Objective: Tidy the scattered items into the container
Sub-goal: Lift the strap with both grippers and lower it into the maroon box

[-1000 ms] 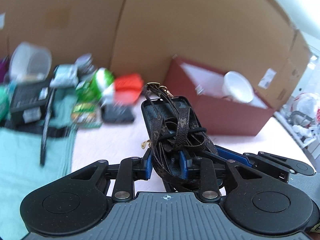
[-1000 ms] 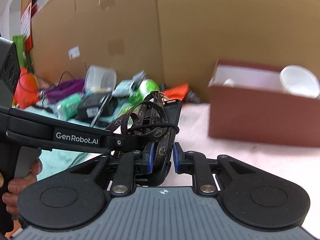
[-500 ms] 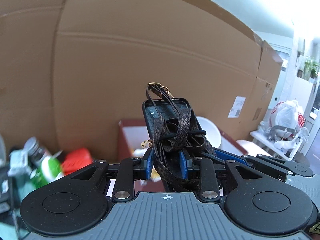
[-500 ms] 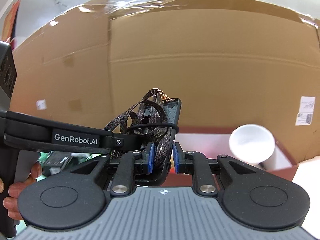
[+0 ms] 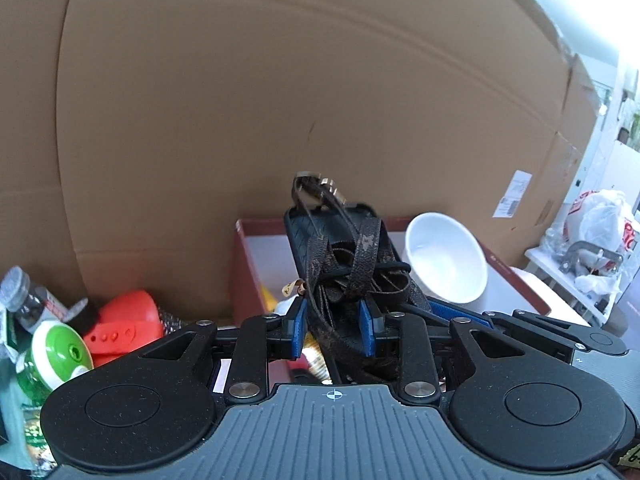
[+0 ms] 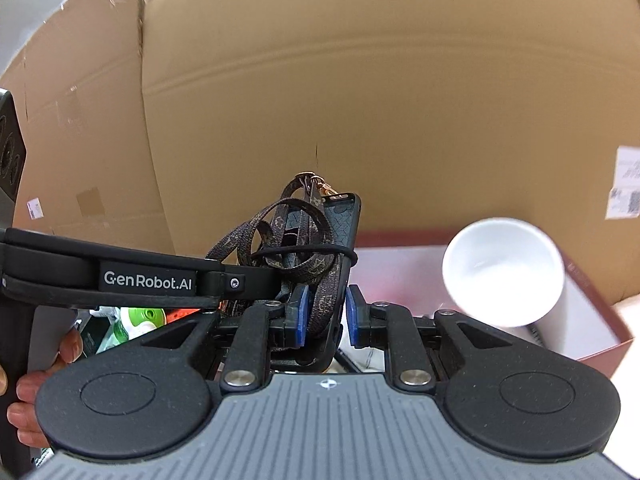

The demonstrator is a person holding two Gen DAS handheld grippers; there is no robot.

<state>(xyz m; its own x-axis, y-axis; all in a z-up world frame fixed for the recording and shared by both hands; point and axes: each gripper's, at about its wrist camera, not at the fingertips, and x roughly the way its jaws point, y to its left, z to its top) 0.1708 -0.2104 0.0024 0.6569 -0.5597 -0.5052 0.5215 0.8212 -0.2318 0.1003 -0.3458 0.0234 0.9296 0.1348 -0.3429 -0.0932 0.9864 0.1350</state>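
Both grippers are gripping one phone case (image 5: 340, 248) wrapped in a brown patterned strap (image 5: 362, 256): the left gripper (image 5: 332, 330) is pinching it across its width, the right gripper (image 6: 324, 316) across its thin edge. The case is hanging over the near left part of the red box (image 5: 242, 276), whose white bowl (image 5: 446, 258) is leaning at the right. Only the left wrist view is showing the red plastic item (image 5: 124, 322) and green-capped bottle (image 5: 54, 354) left of the box; only the right wrist view is showing a hand (image 6: 36, 392) on the left gripper's handle. A cardboard wall (image 6: 360, 120) is standing close behind the box, bounding its far side.
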